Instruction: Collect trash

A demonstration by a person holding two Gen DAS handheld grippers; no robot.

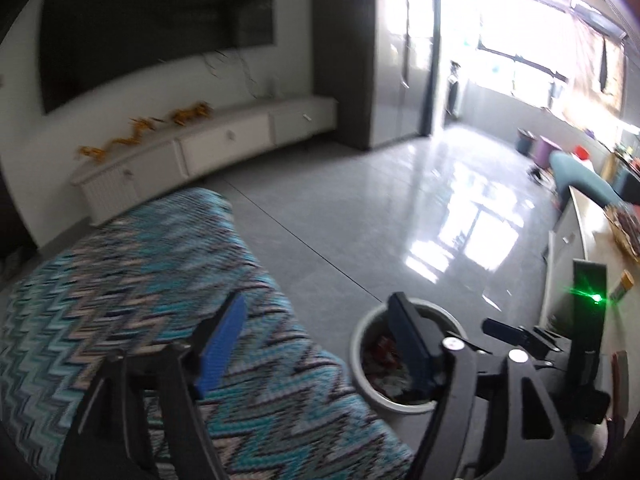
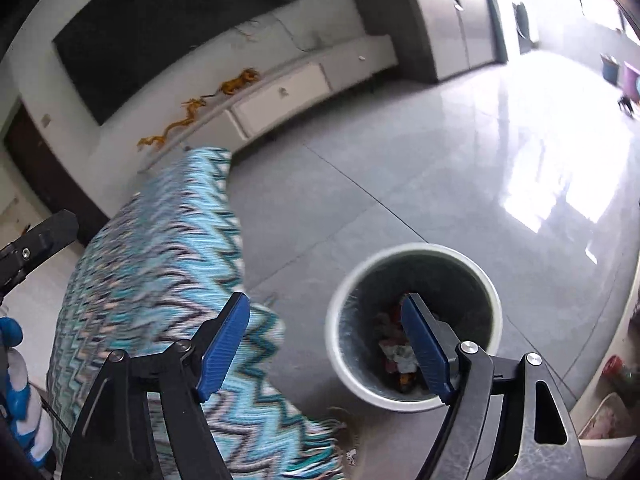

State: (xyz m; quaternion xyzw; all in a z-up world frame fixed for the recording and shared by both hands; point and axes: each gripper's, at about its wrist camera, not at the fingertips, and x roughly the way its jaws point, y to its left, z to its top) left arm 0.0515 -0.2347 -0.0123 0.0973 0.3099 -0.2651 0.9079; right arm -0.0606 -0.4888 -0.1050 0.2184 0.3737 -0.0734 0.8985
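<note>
A round white trash bin [image 2: 414, 398] with a dark inside stands on the grey tile floor and holds several crumpled wrappers [image 2: 394, 354]. It also shows in the left wrist view [image 1: 362, 364]. My right gripper [image 2: 322, 344] is open and empty, its right finger over the bin's mouth, its left finger over the zigzag cloth. My left gripper [image 1: 316, 332] is open and empty, its right finger in front of the bin. The right gripper's body [image 1: 520, 338] shows at the right of the left wrist view.
A piece of furniture covered in a blue zigzag cloth [image 2: 160, 280] stands left of the bin. A white TV cabinet [image 1: 208, 148] with yellow dragon figures [image 1: 136, 136] runs along the far wall under a dark screen. A counter [image 1: 592, 248] lies at right.
</note>
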